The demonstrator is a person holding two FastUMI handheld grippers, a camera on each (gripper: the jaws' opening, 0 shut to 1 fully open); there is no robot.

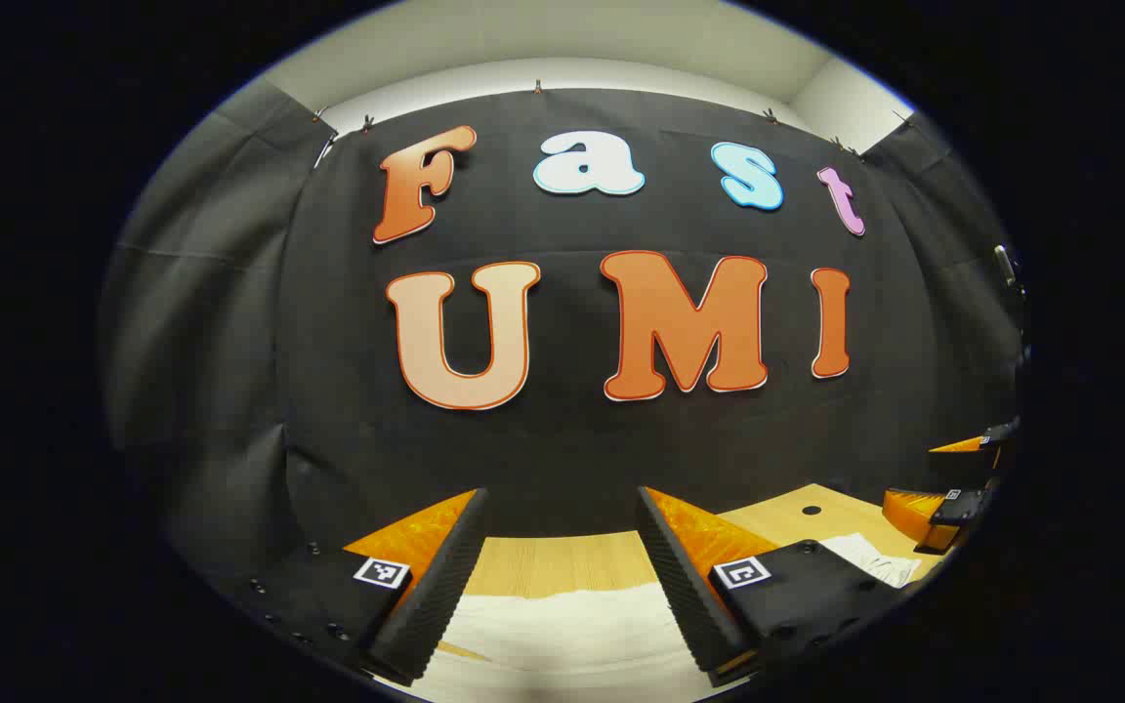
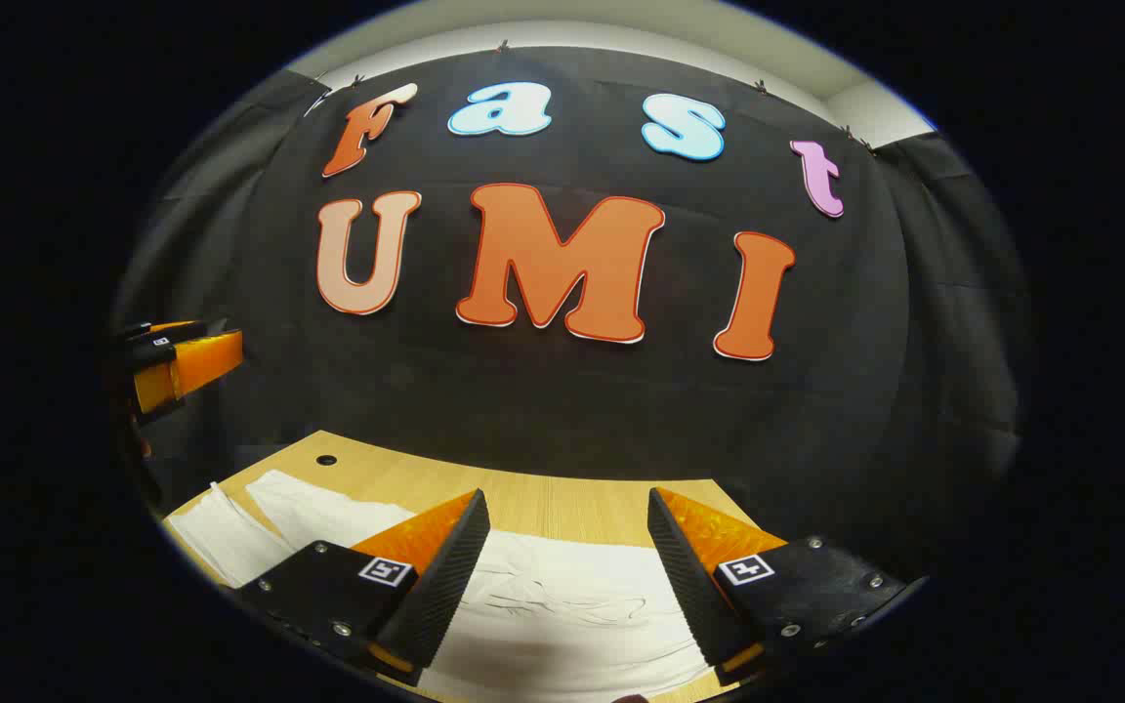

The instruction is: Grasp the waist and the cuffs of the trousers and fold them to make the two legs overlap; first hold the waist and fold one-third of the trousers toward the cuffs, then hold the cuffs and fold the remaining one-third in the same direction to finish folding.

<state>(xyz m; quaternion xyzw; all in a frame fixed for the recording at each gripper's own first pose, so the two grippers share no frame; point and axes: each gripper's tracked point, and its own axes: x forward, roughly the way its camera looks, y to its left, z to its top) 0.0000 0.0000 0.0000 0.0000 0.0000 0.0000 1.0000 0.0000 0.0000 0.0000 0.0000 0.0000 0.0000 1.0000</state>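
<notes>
Hovering above the desk (image 2: 562,503), both pairs of fingers stand spread apart with nothing between them: the left gripper (image 1: 562,576) over one pale stretch of the trousers (image 2: 562,615), the right gripper (image 2: 562,576) over a wrinkled part. White and lightly creased, the trousers lie flat on the wooden desk, reaching toward its far left corner near a small round hole (image 2: 326,459).

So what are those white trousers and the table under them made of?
The trousers look like thin, soft matte white cloth, perhaps cotton: they lie flat with fine creases. The table looks like light wood or a wood-look laminate, smooth, with straight grain lines; which one I cannot tell.
</notes>
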